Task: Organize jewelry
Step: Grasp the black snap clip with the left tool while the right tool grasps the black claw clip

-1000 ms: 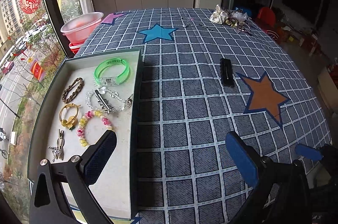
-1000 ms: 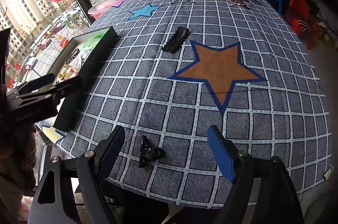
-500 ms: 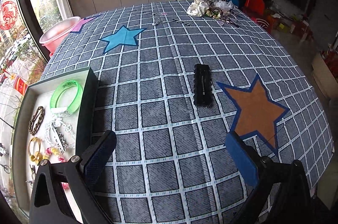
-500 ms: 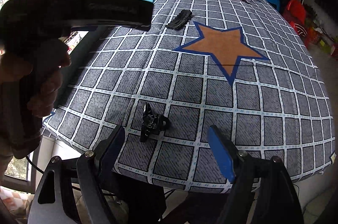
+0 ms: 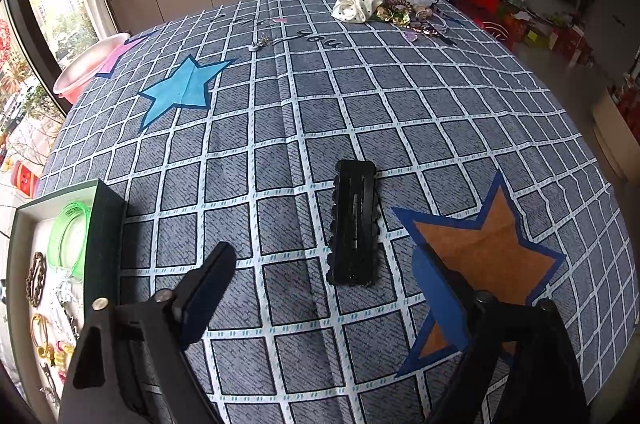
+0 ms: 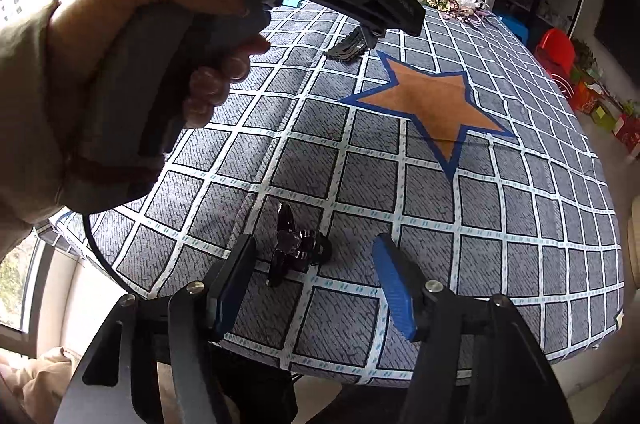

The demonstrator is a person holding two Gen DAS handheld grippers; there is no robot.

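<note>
Hovering left gripper [image 5: 324, 288] fingers apart | black hair clip [image 5: 354, 224] ahead

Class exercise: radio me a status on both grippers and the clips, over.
Left gripper open, facing black clip. Right gripper open around dark bow clip. Tray left. Nothing blocking.

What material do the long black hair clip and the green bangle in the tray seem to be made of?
The black hair clip looks like matte plastic or painted metal: flat, slotted, scalloped edges, almost no shine; I cannot tell which. The green bangle looks like translucent plastic or silicone: light passes through its bright, smooth band. The tray has dark, dull walls, perhaps cardboard.
</note>
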